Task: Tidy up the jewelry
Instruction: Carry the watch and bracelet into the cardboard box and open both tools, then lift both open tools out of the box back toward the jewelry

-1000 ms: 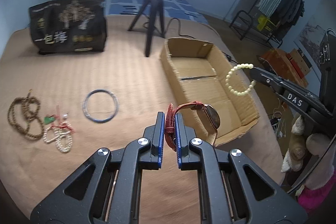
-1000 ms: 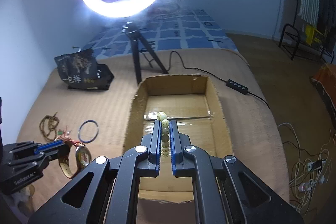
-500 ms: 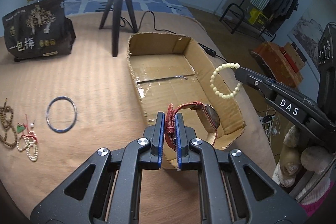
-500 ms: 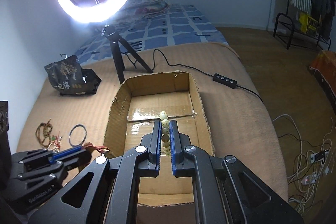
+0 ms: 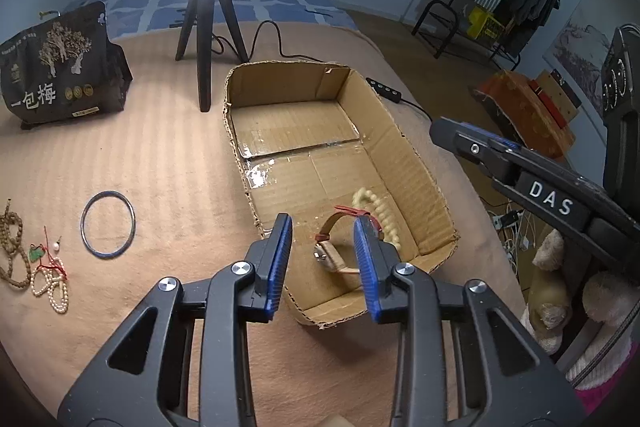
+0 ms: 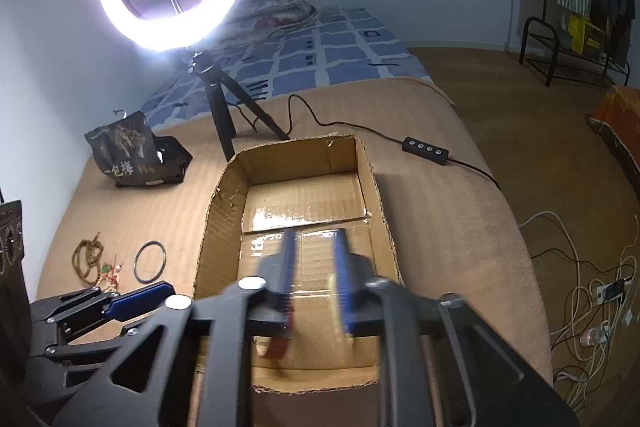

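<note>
While both tongs, left (image 5: 323, 247) and right (image 6: 314, 267), are held released, the watch (image 5: 334, 247) and cream bead bracelet (image 5: 380, 211) are seen lying inside the cardboard box (image 5: 412, 163) on the bed.

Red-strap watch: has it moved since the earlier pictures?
Yes. The watch has dropped out of the left tool, now open, and lies inside the cardboard box beside the bead bracelet.

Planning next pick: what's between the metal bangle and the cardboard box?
Bare blanket between metal bangle and cardboard box; left wrist view shows it.
</note>
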A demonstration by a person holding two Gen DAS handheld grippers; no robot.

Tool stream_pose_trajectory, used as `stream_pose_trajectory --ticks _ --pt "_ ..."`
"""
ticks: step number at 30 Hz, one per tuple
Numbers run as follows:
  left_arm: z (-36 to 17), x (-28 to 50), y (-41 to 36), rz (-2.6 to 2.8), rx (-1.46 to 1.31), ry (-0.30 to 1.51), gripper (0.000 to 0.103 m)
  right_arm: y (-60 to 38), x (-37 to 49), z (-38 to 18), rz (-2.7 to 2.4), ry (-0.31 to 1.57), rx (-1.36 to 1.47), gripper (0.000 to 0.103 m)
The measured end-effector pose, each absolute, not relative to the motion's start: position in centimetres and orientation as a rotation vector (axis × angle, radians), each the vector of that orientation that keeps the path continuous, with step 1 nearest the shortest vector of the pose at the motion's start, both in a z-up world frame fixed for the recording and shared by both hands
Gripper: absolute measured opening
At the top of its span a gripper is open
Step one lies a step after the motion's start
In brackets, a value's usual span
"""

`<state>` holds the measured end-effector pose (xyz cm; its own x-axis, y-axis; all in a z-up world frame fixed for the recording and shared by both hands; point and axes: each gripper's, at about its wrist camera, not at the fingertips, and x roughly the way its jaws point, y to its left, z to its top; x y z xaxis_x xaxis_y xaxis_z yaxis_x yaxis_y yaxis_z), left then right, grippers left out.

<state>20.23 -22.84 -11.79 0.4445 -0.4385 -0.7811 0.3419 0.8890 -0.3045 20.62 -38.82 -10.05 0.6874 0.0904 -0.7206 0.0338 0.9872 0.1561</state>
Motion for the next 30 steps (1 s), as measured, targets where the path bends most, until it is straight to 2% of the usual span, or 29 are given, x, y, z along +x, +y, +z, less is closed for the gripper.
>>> stream_pose_trajectory --ticks 2,11,22,25,26,28,30 --pt "-11.7 20.1 -22.7 -0.481 -0.107 0.998 0.032 -38.7 20.5 -9.8 0.023 0.801 0.160 0.038" --pt "-11.3 19.7 -21.4 -0.450 -0.090 0.978 0.032 -38.5 20.5 -9.7 0.013 0.801 0.160 0.038" --pt "-8.9 18.3 -19.5 -0.416 -0.058 0.898 0.032 -37.2 19.6 -8.4 0.006 0.779 0.149 0.046" --pt "-8.0 17.7 -18.6 -0.409 -0.042 0.871 0.032 -36.3 19.0 -7.7 0.009 0.761 0.134 0.057" --pt "-7.8 17.6 -18.3 -0.405 -0.037 0.863 0.033 -36.1 18.9 -7.5 0.010 0.756 0.130 0.060" --pt "-7.2 17.2 -17.5 -0.396 -0.032 0.845 0.046 -35.3 18.6 -6.9 0.010 0.742 0.115 0.060" --pt "-6.8 16.9 -16.6 -0.387 -0.031 0.828 0.051 -34.8 18.4 -6.5 0.010 0.733 0.109 0.065"
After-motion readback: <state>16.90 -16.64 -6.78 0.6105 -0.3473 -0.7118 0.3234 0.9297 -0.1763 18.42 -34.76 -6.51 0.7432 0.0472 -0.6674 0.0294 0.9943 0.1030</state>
